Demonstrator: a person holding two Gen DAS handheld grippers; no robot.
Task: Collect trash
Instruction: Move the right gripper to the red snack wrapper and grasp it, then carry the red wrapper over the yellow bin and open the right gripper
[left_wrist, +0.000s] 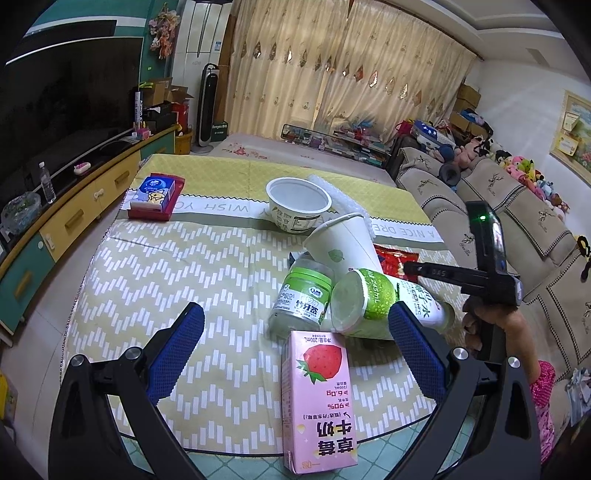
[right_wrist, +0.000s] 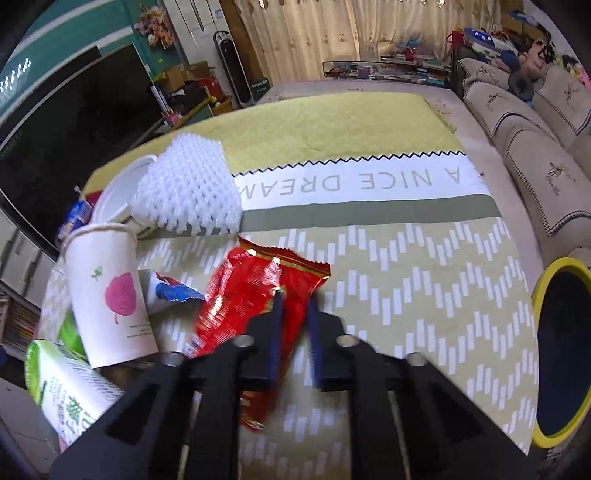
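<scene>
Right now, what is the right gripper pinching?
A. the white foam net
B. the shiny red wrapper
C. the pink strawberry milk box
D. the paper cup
B: in the right wrist view the right gripper has its blue fingers nearly together on the edge of the red wrapper.
</scene>
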